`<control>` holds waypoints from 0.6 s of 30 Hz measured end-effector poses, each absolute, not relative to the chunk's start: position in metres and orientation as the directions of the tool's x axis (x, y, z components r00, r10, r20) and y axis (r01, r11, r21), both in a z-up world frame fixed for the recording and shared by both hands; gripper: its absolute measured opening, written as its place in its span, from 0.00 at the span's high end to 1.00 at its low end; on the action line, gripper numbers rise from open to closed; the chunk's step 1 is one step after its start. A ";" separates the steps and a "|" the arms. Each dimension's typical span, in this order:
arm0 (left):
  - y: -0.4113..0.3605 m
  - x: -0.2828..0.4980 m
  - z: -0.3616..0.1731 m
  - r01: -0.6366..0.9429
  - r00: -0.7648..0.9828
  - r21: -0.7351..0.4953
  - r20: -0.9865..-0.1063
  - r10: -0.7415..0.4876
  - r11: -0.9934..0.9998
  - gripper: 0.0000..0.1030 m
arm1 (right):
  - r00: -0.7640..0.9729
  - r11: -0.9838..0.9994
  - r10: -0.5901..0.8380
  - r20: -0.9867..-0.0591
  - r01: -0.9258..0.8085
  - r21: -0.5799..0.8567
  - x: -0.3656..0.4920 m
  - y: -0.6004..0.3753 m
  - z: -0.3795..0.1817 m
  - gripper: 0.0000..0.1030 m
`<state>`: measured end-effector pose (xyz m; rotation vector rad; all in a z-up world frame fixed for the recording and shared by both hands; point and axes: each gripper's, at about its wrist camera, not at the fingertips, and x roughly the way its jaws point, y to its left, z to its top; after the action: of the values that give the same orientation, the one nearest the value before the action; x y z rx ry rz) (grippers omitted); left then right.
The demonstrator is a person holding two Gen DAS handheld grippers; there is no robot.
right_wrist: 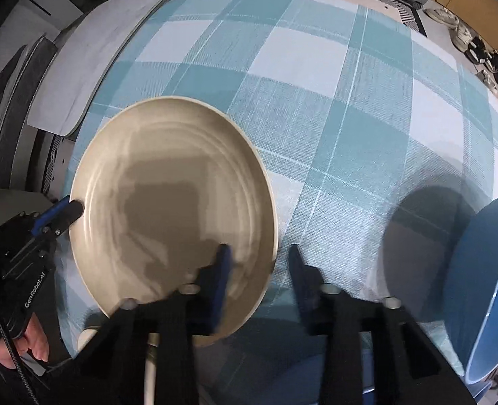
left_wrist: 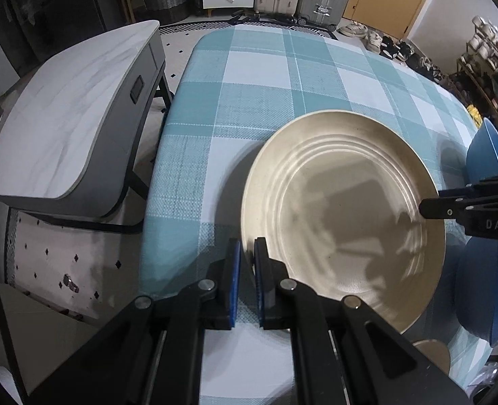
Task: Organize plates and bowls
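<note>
A cream plate point(right_wrist: 173, 202) with concentric ridges sits over the left part of the blue-and-white checked tablecloth point(right_wrist: 316, 84). The right gripper point(right_wrist: 259, 263) is at the near edge with its jaws spread apart: the left finger is over the plate's near right rim, the right finger over bare cloth. The left gripper point(right_wrist: 75, 207) pinches the plate's left rim. A blue bowl point(right_wrist: 481, 287) stands at the far right edge, tilted. A pale side table point(right_wrist: 90, 67) lies beyond the left corner.
</note>
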<state>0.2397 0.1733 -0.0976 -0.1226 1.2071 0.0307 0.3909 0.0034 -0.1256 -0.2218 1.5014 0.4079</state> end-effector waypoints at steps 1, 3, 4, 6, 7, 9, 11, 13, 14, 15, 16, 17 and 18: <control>0.173 0.239 -0.099 -0.091 0.353 -0.079 -0.935 -0.042 0.993 0.95 | 0.017 0.912 0.124 -0.992 -0.396 0.107 0.390 0.004 -0.126 0.78; 0.173 0.238 -0.100 -0.097 0.357 -0.081 -0.933 -0.041 0.992 0.94 | 0.028 0.907 0.119 -0.992 -0.409 0.097 0.388 0.007 -0.125 0.78; 0.174 0.238 -0.100 -0.100 0.357 -0.084 -0.933 -0.043 0.991 0.94 | 0.031 0.906 0.118 -0.993 -0.412 0.095 0.388 0.005 -0.126 0.79; 0.175 0.238 -0.100 -0.110 0.355 -0.099 -0.933 -0.054 0.989 0.95 | 0.043 0.906 0.115 -0.992 -0.415 0.087 0.388 0.006 -0.125 0.82; 0.177 0.238 -0.101 -0.113 0.352 -0.108 -0.934 -0.062 0.988 0.94 | 0.047 0.904 0.115 -0.992 -0.419 0.085 0.387 0.004 -0.126 0.82; 0.177 0.237 -0.101 -0.113 0.351 -0.118 -0.934 -0.071 0.987 0.94 | 0.032 0.901 0.112 -0.993 -0.425 0.088 0.387 0.004 -0.130 0.82; 0.177 0.237 -0.101 -0.113 0.350 -0.121 -0.934 -0.075 0.986 0.94 | 0.008 0.901 0.111 -0.994 -0.424 0.097 0.386 0.006 -0.138 0.82; 0.176 0.237 -0.102 -0.111 0.348 -0.117 -0.935 -0.072 0.987 0.94 | 0.009 0.900 0.113 -0.994 -0.425 0.099 0.387 0.008 -0.138 0.82; 0.176 0.237 -0.102 -0.110 0.346 -0.118 -0.935 -0.074 0.987 0.94 | 0.010 0.901 0.115 -0.993 -0.422 0.100 0.387 0.008 -0.138 0.82; 0.177 0.237 -0.102 -0.113 0.345 -0.124 -0.935 -0.078 0.986 0.94 | 0.012 0.903 0.121 -0.993 -0.416 0.105 0.390 0.010 -0.139 0.82; 0.178 0.237 -0.101 -0.116 0.341 -0.127 -0.936 -0.081 0.985 0.94 | 0.016 0.906 0.132 -0.991 -0.407 0.114 0.391 0.009 -0.139 0.82; 0.179 0.237 -0.101 -0.122 0.341 -0.124 -0.937 -0.075 0.985 0.94 | 0.017 0.909 0.150 -0.989 -0.395 0.131 0.393 0.008 -0.138 0.82; 0.180 0.237 -0.100 -0.124 0.343 -0.114 -0.937 -0.065 0.986 0.94 | 0.013 0.909 0.163 -0.987 -0.391 0.145 0.393 0.006 -0.138 0.83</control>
<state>0.2372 0.1795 -0.1003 -0.1766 1.2219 0.0385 0.3925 0.0059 -0.1377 -0.1880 1.4986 0.4360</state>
